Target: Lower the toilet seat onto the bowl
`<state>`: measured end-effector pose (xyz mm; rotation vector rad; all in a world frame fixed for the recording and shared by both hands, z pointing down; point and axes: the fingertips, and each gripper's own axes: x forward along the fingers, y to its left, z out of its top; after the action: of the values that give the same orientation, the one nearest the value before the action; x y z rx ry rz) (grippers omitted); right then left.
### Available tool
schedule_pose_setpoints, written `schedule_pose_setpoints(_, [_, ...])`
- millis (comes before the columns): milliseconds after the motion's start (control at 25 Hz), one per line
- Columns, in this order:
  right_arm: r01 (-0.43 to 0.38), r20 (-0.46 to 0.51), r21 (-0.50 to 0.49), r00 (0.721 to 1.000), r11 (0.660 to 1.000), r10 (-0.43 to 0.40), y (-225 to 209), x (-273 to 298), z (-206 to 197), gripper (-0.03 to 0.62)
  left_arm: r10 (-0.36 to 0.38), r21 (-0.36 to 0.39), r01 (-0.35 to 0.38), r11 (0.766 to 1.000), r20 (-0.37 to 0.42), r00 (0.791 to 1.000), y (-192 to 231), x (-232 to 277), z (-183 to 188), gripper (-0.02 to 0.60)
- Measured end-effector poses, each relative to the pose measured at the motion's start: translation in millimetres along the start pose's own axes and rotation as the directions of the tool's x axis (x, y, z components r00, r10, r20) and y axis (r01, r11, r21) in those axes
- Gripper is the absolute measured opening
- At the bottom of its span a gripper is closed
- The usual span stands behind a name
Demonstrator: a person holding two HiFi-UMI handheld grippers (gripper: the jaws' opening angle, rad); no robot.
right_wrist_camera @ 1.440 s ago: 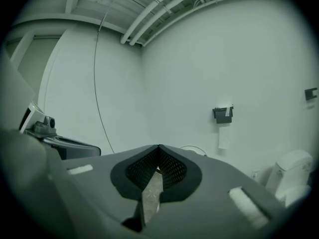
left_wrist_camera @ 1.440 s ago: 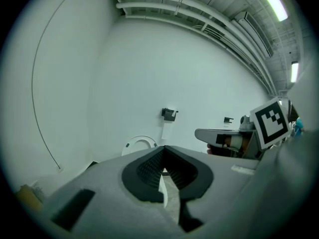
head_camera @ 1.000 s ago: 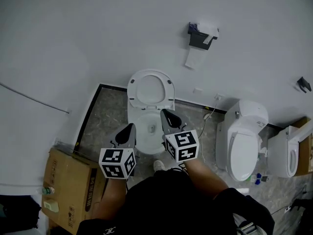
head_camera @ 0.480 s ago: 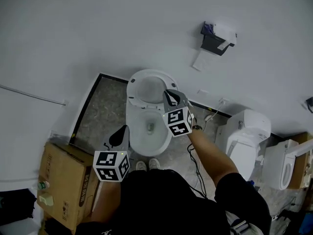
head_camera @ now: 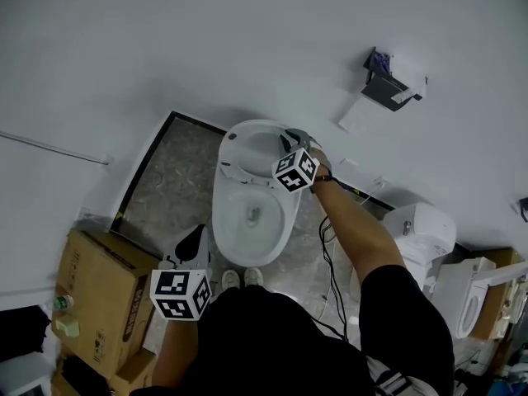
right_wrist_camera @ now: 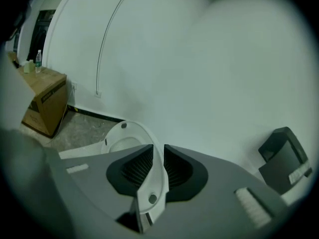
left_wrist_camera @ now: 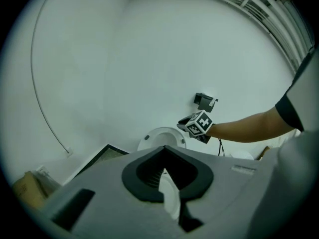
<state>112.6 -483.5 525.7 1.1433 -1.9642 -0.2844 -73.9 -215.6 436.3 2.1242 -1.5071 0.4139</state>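
Your right gripper (head_camera: 297, 139) has just opened its jaws around the raised toilet seat (head_camera: 232, 145), at its 3 o'clock edge. Pinch it, then tip it down.

A washroom-like room, more a test or storage space than a home bathroom: a white ceramic toilet (head_camera: 247, 217) stands just ahead of the jaws of the left gripper (head_camera: 195, 236), with two more white toilets (head_camera: 421, 233) well to their right. A black wall-mounted paper-roll holder (head_camera: 388, 85) hangs beyond on the plain white wall (head_camera: 206, 40), brown cardboard boxes (head_camera: 95, 291) sit to their left, and grey speckled stone floor (head_camera: 169, 188) runs ahead
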Motion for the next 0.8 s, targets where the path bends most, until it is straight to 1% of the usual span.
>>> schedule_pose_setpoints(120, [-0.01,-0.067,-0.071,0.998,0.997,0.006,2.2,29.4,-13.0,0.084,0.028,-0.028,-0.028,0.999,-0.015,1.0,11.6,1.0,-6.5,0.009])
schedule_pose_setpoints(240, [-0.013,-0.104,-0.116,0.995,0.993,0.001,0.4,48.6,-18.4,0.084,0.043,-0.045,-0.044,0.998,-0.03,0.999,20.2,2.7,-12.4,0.008])
schedule_pose_setpoints(640, [-0.008,-0.191,-0.122,0.981,0.992,-0.015,-1.1,82.4,-41.3,0.074,0.086,-0.061,-0.088,0.994,-0.039,0.996,38.5,1.0,-11.3,0.009])
schedule_pose_setpoints(800, [-0.008,-0.201,-0.141,0.979,0.99,-0.02,-1.7,86.0,-43.4,0.061,0.093,-0.064,-0.095,0.993,-0.038,0.995,41.8,-0.3,-10.0,0.009])
